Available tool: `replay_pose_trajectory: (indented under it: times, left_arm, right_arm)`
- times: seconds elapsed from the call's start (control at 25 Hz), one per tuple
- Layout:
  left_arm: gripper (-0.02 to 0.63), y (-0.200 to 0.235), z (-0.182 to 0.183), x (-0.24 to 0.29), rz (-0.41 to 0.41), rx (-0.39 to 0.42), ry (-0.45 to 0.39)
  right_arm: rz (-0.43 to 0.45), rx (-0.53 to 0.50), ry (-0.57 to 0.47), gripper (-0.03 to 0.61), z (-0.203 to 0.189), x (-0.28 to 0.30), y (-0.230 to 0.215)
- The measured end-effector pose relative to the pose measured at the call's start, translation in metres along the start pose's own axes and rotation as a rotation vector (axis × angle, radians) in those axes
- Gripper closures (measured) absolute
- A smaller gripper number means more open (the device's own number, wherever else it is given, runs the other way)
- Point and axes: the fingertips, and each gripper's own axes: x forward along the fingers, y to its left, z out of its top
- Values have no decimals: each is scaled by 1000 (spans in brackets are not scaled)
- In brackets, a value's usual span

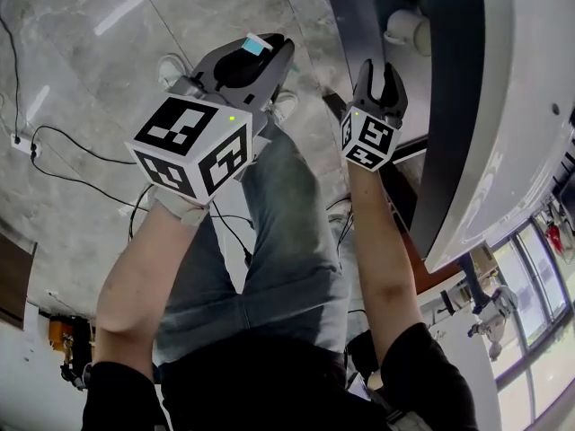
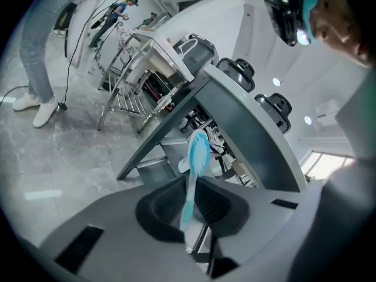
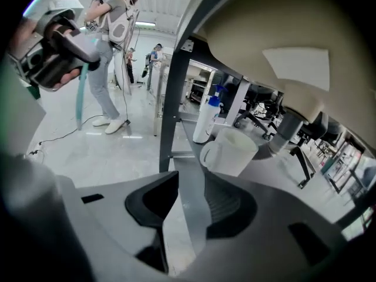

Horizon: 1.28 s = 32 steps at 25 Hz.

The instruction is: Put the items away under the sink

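The left gripper (image 2: 189,207) is nearly closed, pinching the thin handle of a blue and white brush (image 2: 198,154), its head sticking out past the jaws. The right gripper (image 3: 183,204) is spread and empty; a white mug (image 3: 230,150) stands beyond it under the sink (image 3: 282,28)

Head view steeply downward; left and right gripper views near, both toward under-sink shelf (image 3: 267,170).
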Motion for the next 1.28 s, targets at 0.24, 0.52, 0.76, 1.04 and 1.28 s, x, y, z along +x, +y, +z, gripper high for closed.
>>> replay_pose_trajectory:
  times: [0.24, 0.52, 0.76, 1.04, 1.28]
  left_arm:
    - [561, -20, -6, 38, -89, -77, -114]
    - [561, -34, -2, 77, -168, -121, -249]
    - [561, -51, 0, 105, -253, -31, -291]
    - [561, -73, 2, 125, -325, -10, -348]
    - [560, -84, 18, 138, -358, -27, -416]
  right_arm:
    - [80, -42, 22, 434, -1, -30, 22]
    - [124, -81, 170, 448, -18, -57, 38]
    - [229, -139, 290, 471, -12, -71, 50]
    - [247, -171, 431, 518, -17, -79, 47]
    - [267, -173, 493, 518, -25, -87, 49]
